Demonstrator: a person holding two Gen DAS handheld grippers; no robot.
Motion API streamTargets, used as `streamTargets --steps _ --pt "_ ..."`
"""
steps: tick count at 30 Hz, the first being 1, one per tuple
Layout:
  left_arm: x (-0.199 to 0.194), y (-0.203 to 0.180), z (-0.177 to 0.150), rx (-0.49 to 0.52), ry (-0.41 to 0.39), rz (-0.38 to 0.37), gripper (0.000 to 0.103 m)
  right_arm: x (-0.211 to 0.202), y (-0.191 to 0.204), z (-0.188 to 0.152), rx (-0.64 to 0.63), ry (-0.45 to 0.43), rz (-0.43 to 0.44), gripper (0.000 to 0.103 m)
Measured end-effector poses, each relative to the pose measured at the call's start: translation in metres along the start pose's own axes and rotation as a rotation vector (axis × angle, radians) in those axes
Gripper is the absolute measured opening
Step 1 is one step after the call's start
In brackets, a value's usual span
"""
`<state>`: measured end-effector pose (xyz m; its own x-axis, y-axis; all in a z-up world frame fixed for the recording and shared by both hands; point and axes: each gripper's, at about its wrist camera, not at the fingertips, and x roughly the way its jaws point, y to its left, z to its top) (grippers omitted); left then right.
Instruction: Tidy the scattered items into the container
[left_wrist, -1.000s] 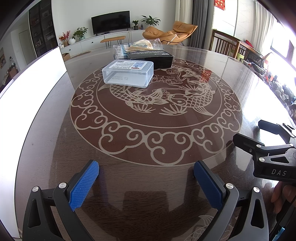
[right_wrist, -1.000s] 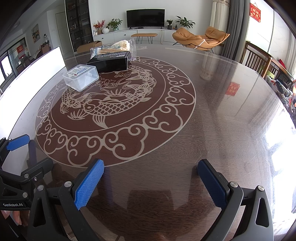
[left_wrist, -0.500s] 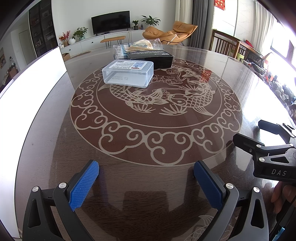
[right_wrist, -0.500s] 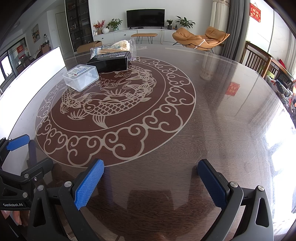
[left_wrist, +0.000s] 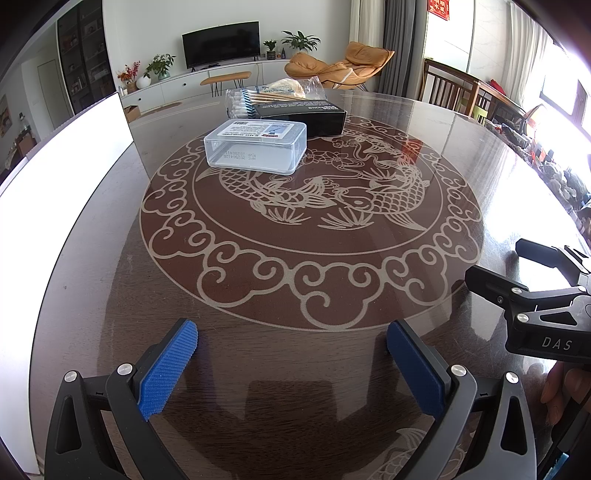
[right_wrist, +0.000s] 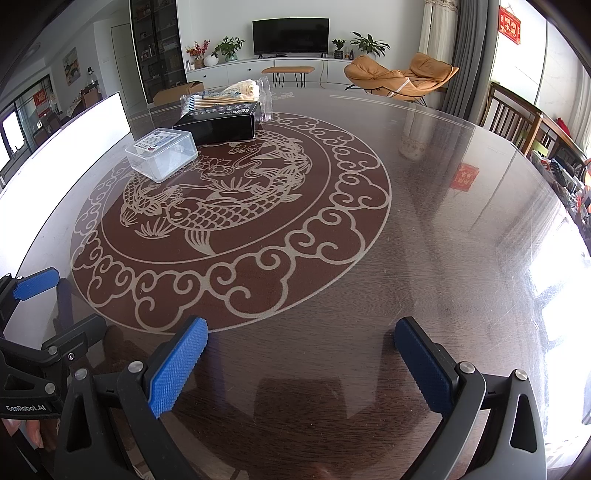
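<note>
Much of what lies ahead of me is only half legible. The white container (left_wrist: 62, 192) runs off the left edge of my left view, so overexposed that I see a blank wall and rim and nothing of its inside. The bag of cotton swabs (left_wrist: 266, 96) sits behind the black box (left_wrist: 301, 113) and is partly screened by it; its far end is a crinkle of clear plastic over something pale I cannot identify. The print on the clear plastic case (left_wrist: 255, 147) is too small to read. Glare washes out the table (right_wrist: 461, 266) to my right.

My left gripper (left_wrist: 291, 369) hangs low over the near table, fingers spread wide with nothing between the blue pads (left_wrist: 168, 369). My right gripper (right_wrist: 299, 369) is posed the same way, parted wide and empty, level with the left and just beside it: each shows at the inner edge of the other's view. Fingertips of the holding hands peek in at the bottom corners.

All three items lie far ahead of both sets of jaws, past the koi medallion and well apart from me. The case is nearest, the box just behind it and close, whether touching I cannot tell; the swabs are farthest. From the right jaws they sit ahead and to the left. The container stands left of them.
</note>
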<state>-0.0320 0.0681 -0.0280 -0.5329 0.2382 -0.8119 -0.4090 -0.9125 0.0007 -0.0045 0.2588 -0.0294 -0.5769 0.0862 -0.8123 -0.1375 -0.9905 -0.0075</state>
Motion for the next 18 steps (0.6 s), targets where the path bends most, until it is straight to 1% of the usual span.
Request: streamTargets --steps 12,14,18 --pt "-0.002 0.003 -0.001 0.014 0.006 -0.008 0.103 0.0 0.0 0.0 0.0 0.0 0.001 0.102" --pt "-0.003 0.01 -0.002 0.0 0.008 0.003 0.103 0.0 0.0 0.0 0.0 0.0 0.0 0.102" --pt "-0.004 0.035 -0.003 -0.064 0.007 0.046 0.103 0.0 0.0 0.0 0.004 -0.002 0.006 0.102"
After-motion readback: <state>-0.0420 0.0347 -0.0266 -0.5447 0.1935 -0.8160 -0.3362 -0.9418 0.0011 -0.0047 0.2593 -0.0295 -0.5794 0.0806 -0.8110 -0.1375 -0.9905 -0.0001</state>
